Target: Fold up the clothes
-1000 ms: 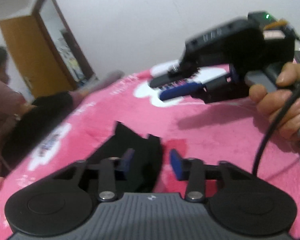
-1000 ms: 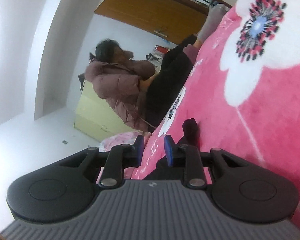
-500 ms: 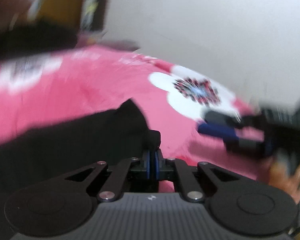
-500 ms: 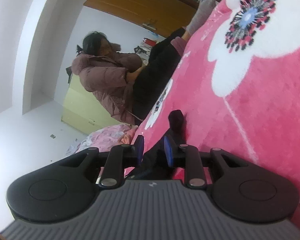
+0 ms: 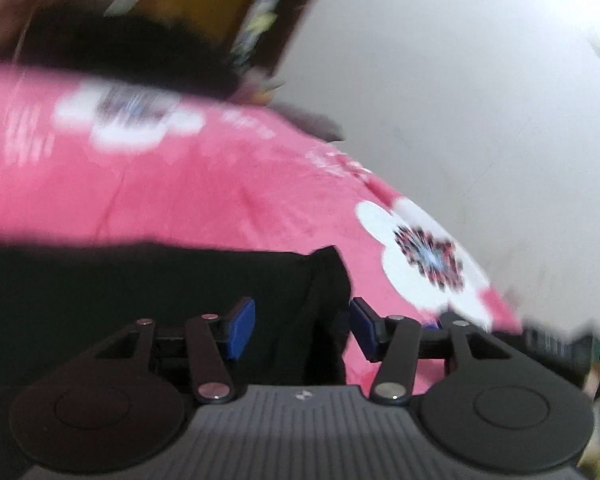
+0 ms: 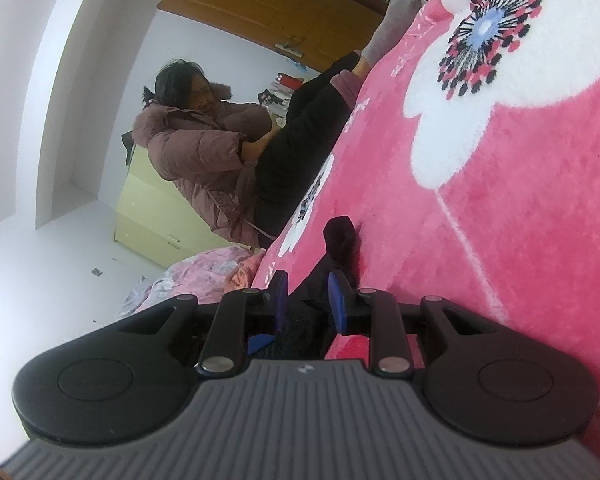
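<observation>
Your black garment [image 5: 148, 304] lies spread on the pink flowered blanket [image 5: 204, 200]. It looks soft, light and floppy, so I think it will sag and bunch if you lift it by the middle. It is better to pinch it at a corner or along an edge, where the cloth is thin and easy to catch.

Your left gripper [image 5: 302, 330] is opening right now. A raised fold of the black cloth sits between its blue pads [image 5: 240, 330], but the pads do not squeeze it (so that side is let go).

Your right gripper [image 6: 308, 300] is only a little open, and black cloth [image 6: 342, 240] runs between its pads. I cannot tell if the pads really press on it.
</observation>
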Demonstrator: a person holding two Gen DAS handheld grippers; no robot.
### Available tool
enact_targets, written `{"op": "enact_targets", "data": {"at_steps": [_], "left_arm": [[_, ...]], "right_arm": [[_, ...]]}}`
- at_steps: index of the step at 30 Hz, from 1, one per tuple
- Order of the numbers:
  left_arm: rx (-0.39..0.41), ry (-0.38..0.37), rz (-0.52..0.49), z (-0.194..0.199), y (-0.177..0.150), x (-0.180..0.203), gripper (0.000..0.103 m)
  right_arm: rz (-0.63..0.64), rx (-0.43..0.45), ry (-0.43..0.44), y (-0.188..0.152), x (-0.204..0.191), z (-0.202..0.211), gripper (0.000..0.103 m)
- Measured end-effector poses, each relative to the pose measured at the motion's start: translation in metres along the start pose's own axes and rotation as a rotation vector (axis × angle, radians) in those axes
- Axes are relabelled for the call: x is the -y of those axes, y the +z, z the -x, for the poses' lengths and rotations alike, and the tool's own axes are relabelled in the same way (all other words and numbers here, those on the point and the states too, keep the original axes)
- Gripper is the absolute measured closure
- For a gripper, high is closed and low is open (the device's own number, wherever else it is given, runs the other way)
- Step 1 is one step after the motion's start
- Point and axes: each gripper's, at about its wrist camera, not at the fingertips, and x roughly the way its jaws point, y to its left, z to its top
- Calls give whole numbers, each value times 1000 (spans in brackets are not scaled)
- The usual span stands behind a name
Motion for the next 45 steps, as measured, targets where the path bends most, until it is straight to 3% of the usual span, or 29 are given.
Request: {"op": "enact_targets", "data": {"at_steps": [4, 6, 14, 19, 30, 38, 42, 45], "left_arm": [[2, 78, -380, -1, -17, 58, 53], [-16, 107, -510, -11, -26, 78, 65], [-82, 195, -674, -41, -41, 92, 72], [-92, 231, -625, -48, -36, 86, 77], [-102, 183, -375, -46, -20, 57, 97], [20, 31, -156, -7, -7, 42, 99], [14, -114, -109, -1, -12, 43, 100], [-22, -181, -129, -5, -21, 48, 100]], "right_arm": [[2, 0, -2, -1, -1, 0, 80], [2, 1, -3, -1, -1, 1, 80], [2, -1, -3, -1, -1, 1, 80], [2, -1, -4, -3, -2, 1, 80], [-2, -5, 0, 0, 1, -2, 80], [-11, 2, 0, -1, 1, 1, 80], [-23, 7, 4, -1, 1, 1, 80], [-33, 10, 6, 0, 2, 1, 80]]}}
